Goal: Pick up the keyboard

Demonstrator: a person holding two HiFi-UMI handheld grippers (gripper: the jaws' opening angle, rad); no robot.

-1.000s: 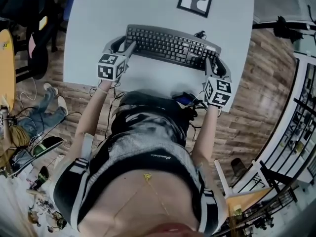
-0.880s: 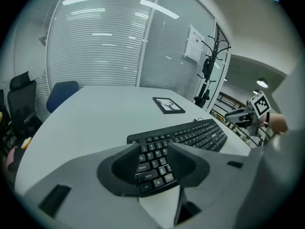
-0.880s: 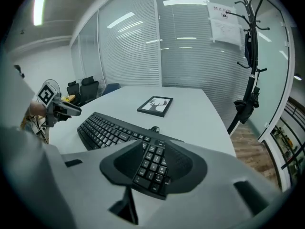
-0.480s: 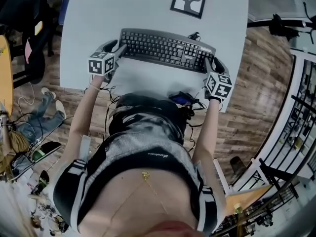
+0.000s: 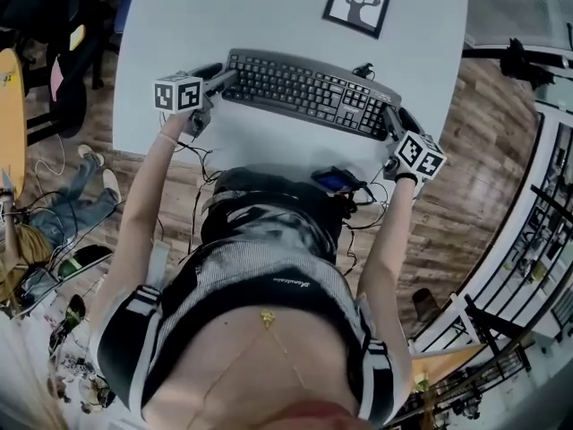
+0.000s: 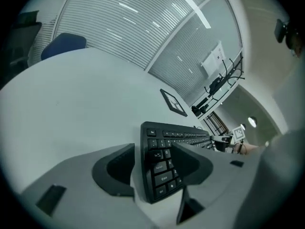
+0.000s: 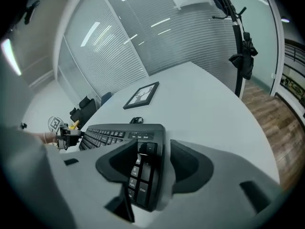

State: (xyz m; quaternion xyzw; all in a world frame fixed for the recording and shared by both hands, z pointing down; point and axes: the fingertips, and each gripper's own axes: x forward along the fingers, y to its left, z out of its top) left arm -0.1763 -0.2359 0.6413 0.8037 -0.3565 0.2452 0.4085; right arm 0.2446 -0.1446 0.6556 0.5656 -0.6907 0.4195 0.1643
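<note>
- The left gripper (image 5: 219,77) is held at the left end of the keyboard (image 5: 309,92), with its marker cube (image 5: 177,94) on the person's side of that end.
- Its fingers (image 6: 114,171) are seen apart and opening, with the keyboard's left end between them. A strip of bench is visible between one finger and the keyboard's edge, and the other finger is raised over the keys, so nothing is clamped.
- The black keyboard is laid flat on the white bench (image 5: 269,16), slightly slanted, with its right end nearer the person.
- A small dark cable (image 5: 363,63) is seen just beyond the keyboard's far edge, towards its right end.
- A framed deer picture (image 5: 356,0) is laid on the bench beyond the keyboard, apart from it.
- The right gripper (image 5: 394,119) is held at the keyboard's right end, with its marker cube (image 5: 419,155) on the person's side.
- Its fingers (image 7: 190,166) are likewise apart and opening around the keyboard's right end. A gap is seen beside one finger, and no pressing is shown.
</note>
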